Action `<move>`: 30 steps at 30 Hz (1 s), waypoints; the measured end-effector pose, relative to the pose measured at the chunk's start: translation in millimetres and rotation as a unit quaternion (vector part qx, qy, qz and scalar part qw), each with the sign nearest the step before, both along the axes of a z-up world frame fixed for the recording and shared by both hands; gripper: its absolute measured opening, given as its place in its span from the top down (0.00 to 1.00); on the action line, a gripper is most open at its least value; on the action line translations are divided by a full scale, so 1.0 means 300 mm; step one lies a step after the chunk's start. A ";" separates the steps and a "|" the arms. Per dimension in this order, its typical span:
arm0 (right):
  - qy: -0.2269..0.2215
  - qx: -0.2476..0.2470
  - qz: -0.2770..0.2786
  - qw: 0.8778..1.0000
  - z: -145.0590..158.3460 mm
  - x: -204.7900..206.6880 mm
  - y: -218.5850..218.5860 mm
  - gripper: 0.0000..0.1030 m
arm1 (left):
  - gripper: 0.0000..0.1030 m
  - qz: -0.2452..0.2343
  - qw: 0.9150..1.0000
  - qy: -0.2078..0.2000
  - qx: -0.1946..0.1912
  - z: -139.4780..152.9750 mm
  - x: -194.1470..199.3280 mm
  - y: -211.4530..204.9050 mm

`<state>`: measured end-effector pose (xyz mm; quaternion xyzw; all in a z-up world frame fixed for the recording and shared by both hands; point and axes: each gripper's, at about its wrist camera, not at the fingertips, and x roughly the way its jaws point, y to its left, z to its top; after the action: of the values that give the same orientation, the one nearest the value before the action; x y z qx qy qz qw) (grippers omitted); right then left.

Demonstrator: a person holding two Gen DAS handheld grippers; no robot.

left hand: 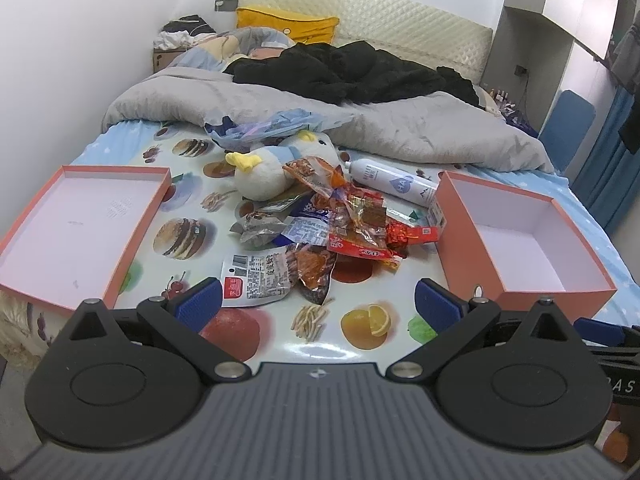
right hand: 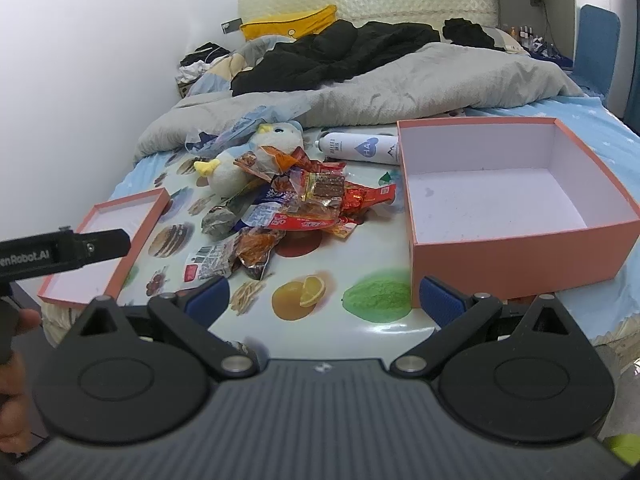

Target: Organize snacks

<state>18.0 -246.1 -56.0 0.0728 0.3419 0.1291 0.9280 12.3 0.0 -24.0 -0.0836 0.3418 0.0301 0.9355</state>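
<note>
- Left gripper (left hand: 318,300) is hovering with jaws spread wide, gripping nothing; snack pile (left hand: 336,224) is lying ahead of it, between shallow lid (left hand: 84,216) on its left and deep pink box (left hand: 520,236) on its right.
- Right gripper (right hand: 324,300) is also spread, empty; box (right hand: 516,248) just ahead-right.
- White spray can (left hand: 394,182), "HA" heart logo, is lying with its long axis running left-right beyond the pile.
- "enRobot.AI" is showing on the left gripper body in the right view.
- Plush bird (left hand: 272,164) is touching the pile's far side.

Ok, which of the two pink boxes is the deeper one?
The box on the right, beside the spray can; its walls stand tall, while the left one is a shallow tray.
</note>
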 end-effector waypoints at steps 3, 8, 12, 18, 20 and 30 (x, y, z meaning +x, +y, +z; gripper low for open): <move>-0.001 -0.003 -0.002 1.000 -0.005 0.000 0.000 0.00 | 0.00 0.000 1.000 0.001 0.001 -0.003 0.004 0.000; 0.005 0.000 -0.001 1.000 -0.014 0.004 0.005 0.00 | 0.00 0.000 1.000 0.000 -0.001 -0.008 0.005 0.002; 0.001 -0.012 -0.011 1.000 -0.015 -0.001 0.014 0.00 | 0.00 -0.002 1.000 0.002 0.004 -0.013 0.013 -0.004; 0.000 -0.002 -0.019 1.000 -0.022 0.009 0.002 0.00 | 0.00 -0.002 1.000 0.007 0.001 -0.025 0.028 -0.007; 0.000 -0.002 -0.017 1.000 -0.029 0.011 0.005 0.00 | 0.00 -0.002 1.000 0.008 0.001 -0.030 0.034 -0.005; 0.004 0.000 -0.015 1.000 -0.057 0.094 0.038 0.00 | 0.00 0.001 1.000 0.022 0.000 -0.074 0.110 0.017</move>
<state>46.3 -234.8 -73.0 0.0788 0.3441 0.1147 0.9286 45.4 5.1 -46.1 -0.0829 0.3618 0.0332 0.9280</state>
